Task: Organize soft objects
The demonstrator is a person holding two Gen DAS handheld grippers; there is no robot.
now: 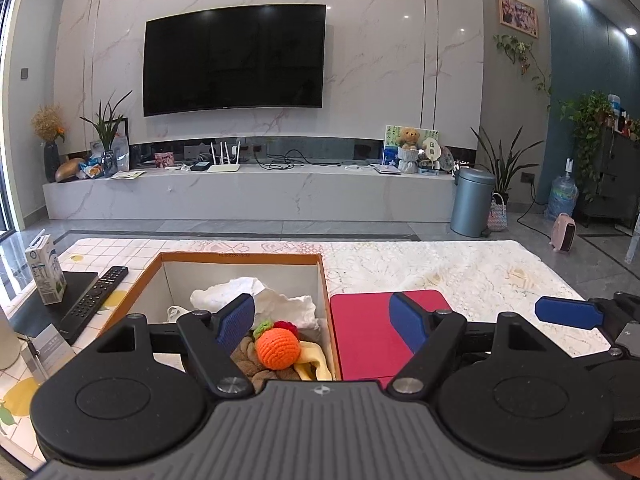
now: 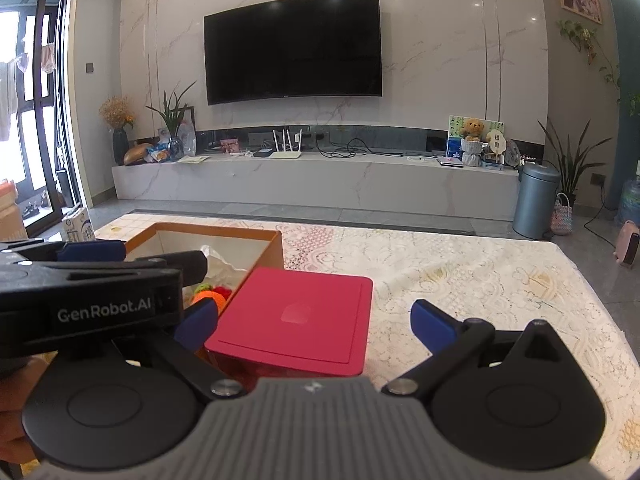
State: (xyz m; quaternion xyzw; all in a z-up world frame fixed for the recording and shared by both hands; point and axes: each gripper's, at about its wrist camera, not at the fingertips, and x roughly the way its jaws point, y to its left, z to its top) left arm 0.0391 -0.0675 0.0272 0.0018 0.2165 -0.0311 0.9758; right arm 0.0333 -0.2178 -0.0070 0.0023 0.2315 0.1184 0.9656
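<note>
As we look out from the left wrist, our left hand-held gripper (image 1: 322, 320) hangs with its blue fingers (image 1: 236, 322) spread wide and nothing between them. Below it sits the orange-rimmed box (image 1: 240, 257), near the counter's left edge, and inside we see the crocheted orange ball (image 1: 277, 347) resting on a brown knitted piece (image 1: 246, 360), a yellow cloth (image 1: 316, 360) just beside it and a white cloth (image 1: 248, 292) bunched behind. Touching the box's right wall lies the red lid (image 1: 368, 340), flat on the lace-covered counter (image 1: 480, 272). Over by the left edge we have a remote control (image 1: 96, 298) and a milk carton (image 1: 45, 270). One blue finger of the right hand-held gripper (image 1: 568, 313) pokes in at the far right.

Switching to the right wrist, our right hand-held gripper (image 2: 316, 320) is also gaping wide, empty, hovering just above the red lid (image 2: 296, 316), which sits between its fingers (image 2: 434, 322). The left hand-held gripper (image 2: 92, 280) crosses in from the left, over the box (image 2: 264, 250), where a bit of the orange ball (image 2: 206, 295) peeks out. A television (image 2: 294, 48) hangs on the marble wall ahead.
</note>
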